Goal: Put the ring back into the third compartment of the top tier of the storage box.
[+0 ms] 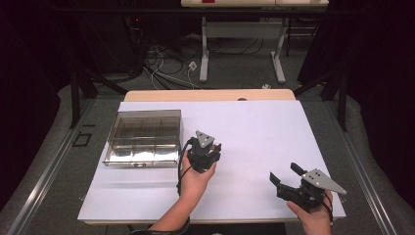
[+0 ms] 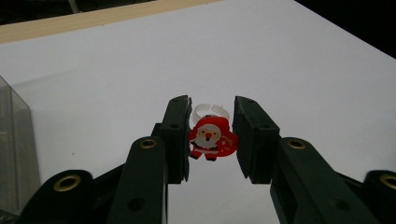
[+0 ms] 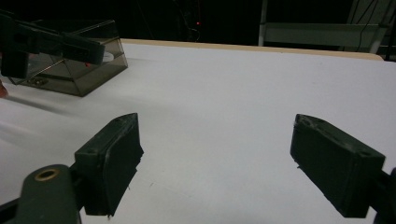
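Observation:
A small Santa ring (image 2: pixel 211 136), a red and white figure on a clear plastic band, sits between the jaws of my left gripper (image 2: pixel 212 109), which is shut on it from both sides. In the high view my left gripper (image 1: pixel 204 149) is near the table's middle, just right of a smoky clear compartment box (image 1: pixel 144 137). My right gripper (image 1: pixel 283 172) rests low at the front right, open, with nothing between its jaws (image 3: pixel 215 154). From the right gripper view the left gripper (image 3: pixel 46 44) appears in front of the box (image 3: pixel 88 70).
A white sheet (image 1: pixel 264 132) covers the table, with a wooden edge (image 1: pixel 210 95) at the far side. The box wall (image 2: pixel 14 149) stands close on the left of the left gripper. Cables and table legs lie on the floor beyond.

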